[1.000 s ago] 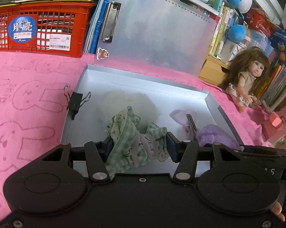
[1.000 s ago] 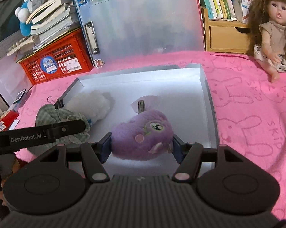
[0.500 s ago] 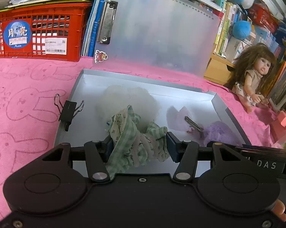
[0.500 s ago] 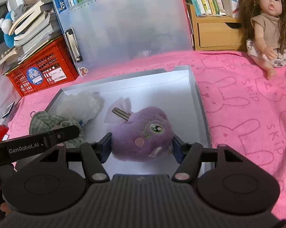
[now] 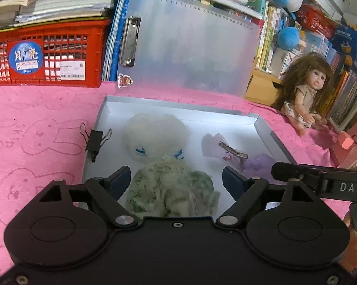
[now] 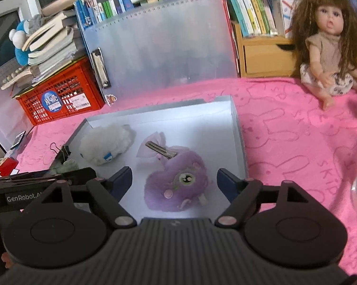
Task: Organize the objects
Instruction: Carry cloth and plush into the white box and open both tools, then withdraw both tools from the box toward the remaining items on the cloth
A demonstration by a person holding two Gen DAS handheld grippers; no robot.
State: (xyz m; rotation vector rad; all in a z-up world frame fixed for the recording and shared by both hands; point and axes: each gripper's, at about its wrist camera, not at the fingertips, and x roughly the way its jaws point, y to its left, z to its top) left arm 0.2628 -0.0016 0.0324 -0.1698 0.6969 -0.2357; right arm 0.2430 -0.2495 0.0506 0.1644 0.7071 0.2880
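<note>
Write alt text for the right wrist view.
The right gripper, its jaws just opened, sits around a purple plush toy lying in a shallow grey box on pink cloth, without touching it. A white plush and a hair clip also lie inside.

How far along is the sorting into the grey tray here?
Done: white plush, bow hair clip, purple plush and green checked cloth lie in the tray. In hand: nothing; left gripper and right gripper have just been opening. Possibly left: binder clip on the rim.

crate sticker [image 5: 23, 57]: 月亮 | claw arm [image 6: 24, 198]: GenRobot.AI
</note>
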